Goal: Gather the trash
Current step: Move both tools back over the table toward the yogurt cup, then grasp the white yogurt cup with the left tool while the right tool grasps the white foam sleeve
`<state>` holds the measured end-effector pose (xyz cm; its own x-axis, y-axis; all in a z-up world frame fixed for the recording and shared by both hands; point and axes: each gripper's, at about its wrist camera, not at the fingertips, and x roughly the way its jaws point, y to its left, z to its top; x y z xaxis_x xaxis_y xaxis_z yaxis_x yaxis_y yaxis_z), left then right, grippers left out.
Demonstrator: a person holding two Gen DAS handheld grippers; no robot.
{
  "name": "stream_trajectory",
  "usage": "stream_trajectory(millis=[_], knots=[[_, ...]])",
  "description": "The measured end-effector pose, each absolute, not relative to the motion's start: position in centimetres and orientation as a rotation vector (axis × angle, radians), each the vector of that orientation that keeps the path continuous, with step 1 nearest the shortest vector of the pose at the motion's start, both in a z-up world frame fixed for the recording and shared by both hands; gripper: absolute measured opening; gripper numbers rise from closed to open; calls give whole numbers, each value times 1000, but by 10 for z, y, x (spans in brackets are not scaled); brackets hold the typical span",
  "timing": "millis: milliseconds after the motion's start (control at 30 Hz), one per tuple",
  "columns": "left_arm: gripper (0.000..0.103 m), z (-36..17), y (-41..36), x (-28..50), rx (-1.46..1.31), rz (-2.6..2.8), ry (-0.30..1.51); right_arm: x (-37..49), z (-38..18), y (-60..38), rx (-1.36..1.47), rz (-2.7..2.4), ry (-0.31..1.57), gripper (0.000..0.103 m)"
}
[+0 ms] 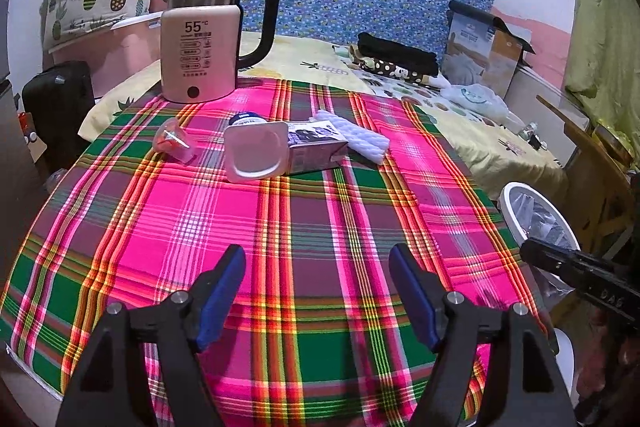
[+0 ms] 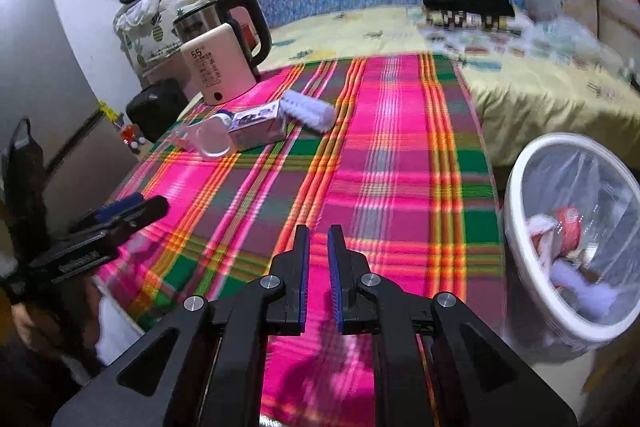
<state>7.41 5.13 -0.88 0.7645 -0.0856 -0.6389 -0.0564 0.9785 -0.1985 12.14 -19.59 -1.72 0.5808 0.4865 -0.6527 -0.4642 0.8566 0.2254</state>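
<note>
A: In this figure, how did the two grippers stand?

B: The left gripper hovered over the near part of the plaid tablecloth with its jaws spread wide and nothing between them. The right gripper had its jaws drawn nearly together, a narrow slit remaining, and they grasped nothing.

A: Where did the trash lie?

B: It sat in a cluster at the far end of the cloth, just in front of the electric kettle. A white plastic cup lay on its side, touching a small printed carton; a white ridged roll lay against the carton's far side, and a clear cup with red inside lay apart to the left.

A: And the bin?

B: The white waste bin, lined with a clear bag, stood beside the table's right edge and already held crumpled red and white scraps.
</note>
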Motion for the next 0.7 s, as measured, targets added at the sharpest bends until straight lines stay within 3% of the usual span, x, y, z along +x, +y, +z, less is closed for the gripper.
stream_trajectory(millis=[367, 433, 467, 533, 567, 700], knots=[[76, -10, 57, 77, -218, -10, 698, 127, -12, -194, 48, 526, 715, 10], [76, -11, 59, 77, -218, -8, 697, 128, -13, -192, 41, 517, 709, 14], [76, -11, 60, 78, -219, -6, 697, 129, -13, -191, 41, 518, 705, 23], [76, -11, 63, 79, -223, -1, 697, 129, -12, -189, 37, 520, 698, 50], [76, -12, 65, 79, -226, 1, 697, 129, -12, -188, 28, 518, 688, 69], [76, -13, 70, 81, -229, 10, 696, 130, -10, -182, 8, 521, 679, 71]])
